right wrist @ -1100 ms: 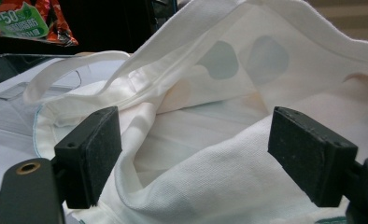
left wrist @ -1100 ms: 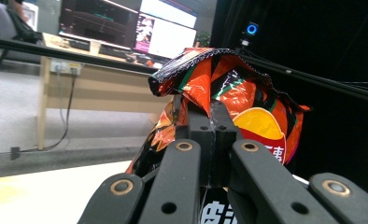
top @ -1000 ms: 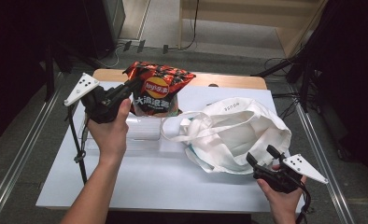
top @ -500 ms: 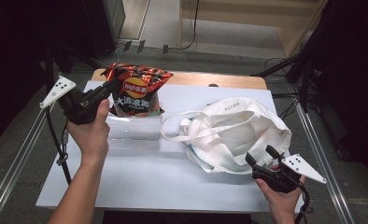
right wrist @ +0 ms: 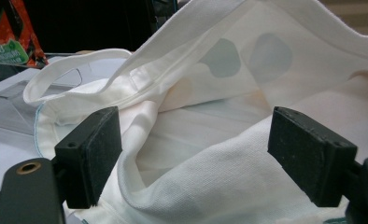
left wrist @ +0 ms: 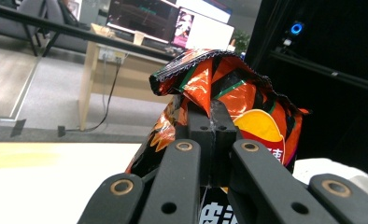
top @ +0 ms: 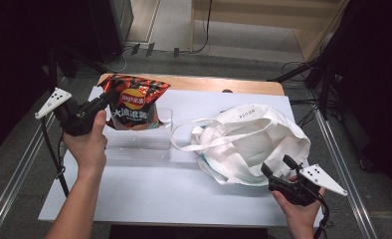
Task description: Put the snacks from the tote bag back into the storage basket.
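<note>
A red-orange chip bag [top: 134,102] stands upright at the table's back left, its bottom at a clear plastic box [top: 140,137]. My left gripper [top: 108,97] is shut on the bag's upper left edge. In the left gripper view the jaws [left wrist: 212,119] meet on the crinkled foil of the chip bag [left wrist: 238,88]. A white tote bag [top: 248,142] lies open to the right. My right gripper [top: 276,164] is open at the tote's near edge. In the right gripper view the tote's cloth [right wrist: 210,121] lies between the spread pads [right wrist: 91,156].
The white table top [top: 149,194] has bare room at the front left. A wooden strip [top: 209,83] runs along the far edge. The tote's handle [top: 194,144] loops toward the clear box. Metal rails [top: 15,174] flank the table.
My left gripper has carried the chip bag to the left, over the box's left part. The right gripper and the tote have stayed in place.
</note>
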A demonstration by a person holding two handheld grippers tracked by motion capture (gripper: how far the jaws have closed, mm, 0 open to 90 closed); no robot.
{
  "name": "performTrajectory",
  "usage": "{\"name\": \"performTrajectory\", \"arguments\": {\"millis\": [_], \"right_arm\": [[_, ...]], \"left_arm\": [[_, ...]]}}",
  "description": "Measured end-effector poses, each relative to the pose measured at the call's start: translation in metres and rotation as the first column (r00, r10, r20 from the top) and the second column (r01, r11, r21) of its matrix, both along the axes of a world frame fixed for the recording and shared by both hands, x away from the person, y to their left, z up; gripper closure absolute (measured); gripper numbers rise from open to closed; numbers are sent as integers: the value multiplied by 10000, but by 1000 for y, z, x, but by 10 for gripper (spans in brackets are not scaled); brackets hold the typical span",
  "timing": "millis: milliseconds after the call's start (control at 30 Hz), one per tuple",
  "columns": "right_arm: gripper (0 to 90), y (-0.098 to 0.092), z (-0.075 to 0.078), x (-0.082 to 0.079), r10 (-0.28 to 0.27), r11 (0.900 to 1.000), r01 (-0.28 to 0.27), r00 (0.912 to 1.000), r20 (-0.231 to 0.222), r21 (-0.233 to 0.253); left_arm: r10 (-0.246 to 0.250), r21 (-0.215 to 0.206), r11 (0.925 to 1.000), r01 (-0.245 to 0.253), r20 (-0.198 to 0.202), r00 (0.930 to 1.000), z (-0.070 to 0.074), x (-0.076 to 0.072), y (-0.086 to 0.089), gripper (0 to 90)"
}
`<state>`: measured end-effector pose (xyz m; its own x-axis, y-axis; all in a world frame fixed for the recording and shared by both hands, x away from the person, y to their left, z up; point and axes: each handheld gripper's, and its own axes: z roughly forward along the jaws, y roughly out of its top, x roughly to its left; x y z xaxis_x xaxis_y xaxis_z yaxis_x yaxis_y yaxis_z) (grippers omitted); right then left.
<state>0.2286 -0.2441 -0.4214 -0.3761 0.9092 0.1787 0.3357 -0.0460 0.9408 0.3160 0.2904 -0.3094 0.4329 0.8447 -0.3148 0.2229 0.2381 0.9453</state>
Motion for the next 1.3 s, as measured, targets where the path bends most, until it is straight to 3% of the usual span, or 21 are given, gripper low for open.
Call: {"name": "performTrajectory", "arguments": {"millis": [367, 467, 700, 800, 933, 1000, 1067, 1300], "right_arm": [[188, 4, -1, 0, 60, 10000, -60, 10000, -45, -40], [190, 5, -1, 0, 80, 10000, -80, 9999, -72, -49], [194, 4, -2, 0, 65, 10000, -65, 9999, -82, -2], [195, 4, -2, 0, 80, 10000, -81, 9999, -70, -45], [194, 4, -1, 0, 116, 9999, -116, 9999, -59, -50], [194, 3, -1, 0, 112, 9999, -112, 9999, -69, -31], [194, 3, -1, 0, 138, 9999, -138, 9998, -115, 0], [191, 1, -1, 1, 83, 10000, -84, 9998, -153, -22]], "left_arm": [[138, -54, 9999, -142, -752, 9971, -33, 12, 17, 900], [233, 173, 9996, -216, -1043, 9943, -43, 16, 18, 900], [351, 135, 9994, -334, -1489, 9882, -58, 23, 23, 900], [433, 265, 9989, -395, -1611, 9860, -62, 26, 24, 670], [596, 471, 9975, -531, -1516, 9866, -61, 24, 24, 474], [829, 825, 9941, -710, -1504, 9851, -59, 21, 22, 398], [1031, 1123, 9899, -865, -1516, 9830, -59, 18, 21, 358], [1274, 1360, 9853, -1036, -1800, 9754, -66, 13, 23, 310]]}}
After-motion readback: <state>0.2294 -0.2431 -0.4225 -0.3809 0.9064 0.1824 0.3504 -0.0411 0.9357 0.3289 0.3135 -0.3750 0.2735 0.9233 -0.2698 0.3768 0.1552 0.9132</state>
